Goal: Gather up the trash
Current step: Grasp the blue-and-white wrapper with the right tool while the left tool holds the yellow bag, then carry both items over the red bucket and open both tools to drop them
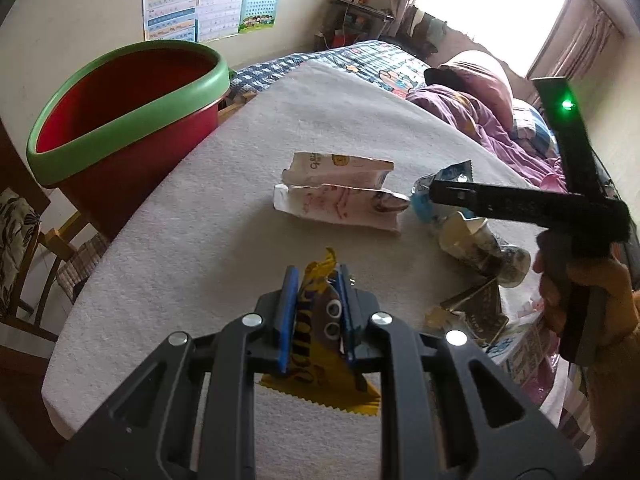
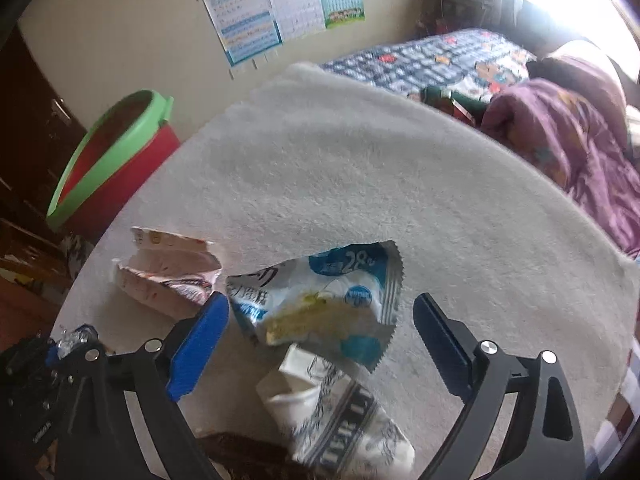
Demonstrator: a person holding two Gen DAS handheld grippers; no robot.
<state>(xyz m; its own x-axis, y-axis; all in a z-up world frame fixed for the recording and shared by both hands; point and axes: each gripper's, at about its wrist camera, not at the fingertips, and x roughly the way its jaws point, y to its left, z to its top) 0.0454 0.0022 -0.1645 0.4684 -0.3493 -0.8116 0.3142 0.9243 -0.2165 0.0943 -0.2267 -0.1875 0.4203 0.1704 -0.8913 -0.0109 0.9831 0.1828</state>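
While left hand-held gripper (image 1: 316, 280) clenches yellow wrapper (image 1: 320, 376), right hand-held gripper (image 2: 320, 312) spread above blue-white wrapper (image 2: 324, 300)

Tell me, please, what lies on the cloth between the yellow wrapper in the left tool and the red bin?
Nothing: in the left wrist view only bare white cloth stretches from the yellow wrapper to the red bin.

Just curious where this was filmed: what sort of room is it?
Most likely a bedroom at home: a bed with a blue patterned quilt, a rumpled purple blanket and colourful learning charts taped to the wall.
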